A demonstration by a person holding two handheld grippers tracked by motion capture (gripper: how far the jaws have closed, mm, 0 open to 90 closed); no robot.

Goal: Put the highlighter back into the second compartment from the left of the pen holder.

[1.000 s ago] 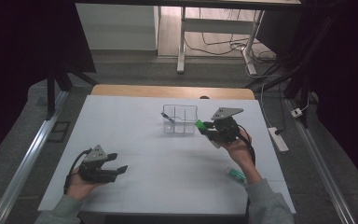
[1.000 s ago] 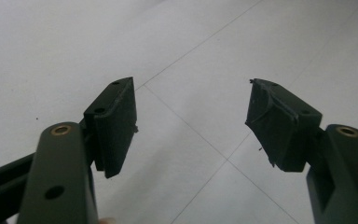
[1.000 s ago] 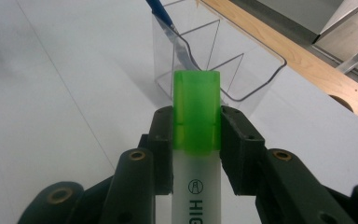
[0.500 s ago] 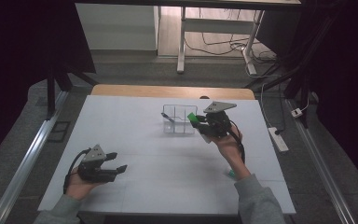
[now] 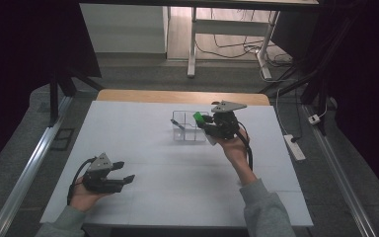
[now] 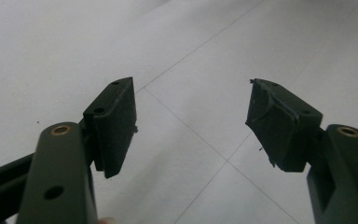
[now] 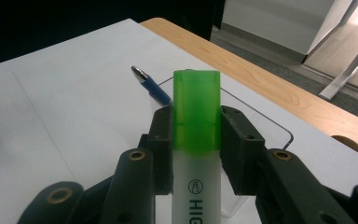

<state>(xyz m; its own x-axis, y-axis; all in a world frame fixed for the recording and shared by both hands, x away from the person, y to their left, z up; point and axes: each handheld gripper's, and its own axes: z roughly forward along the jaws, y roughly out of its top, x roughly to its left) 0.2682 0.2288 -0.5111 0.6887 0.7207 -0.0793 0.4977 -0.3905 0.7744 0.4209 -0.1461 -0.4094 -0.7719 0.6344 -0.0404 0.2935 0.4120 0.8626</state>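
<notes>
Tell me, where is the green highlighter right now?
The green highlighter is clamped in the right gripper, held over the clear box at the table's far middle.

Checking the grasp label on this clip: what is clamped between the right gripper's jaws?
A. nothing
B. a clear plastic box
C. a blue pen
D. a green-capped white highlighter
D: in the right gripper view the right gripper pinches the green-capped white highlighter at the cap's base, while the blue pen lies beyond.

bare white table (image 5: 143, 148) lies between the grippers; the clear box (image 5: 187, 129) and its blue pen (image 7: 151, 86) block the far middle.
</notes>
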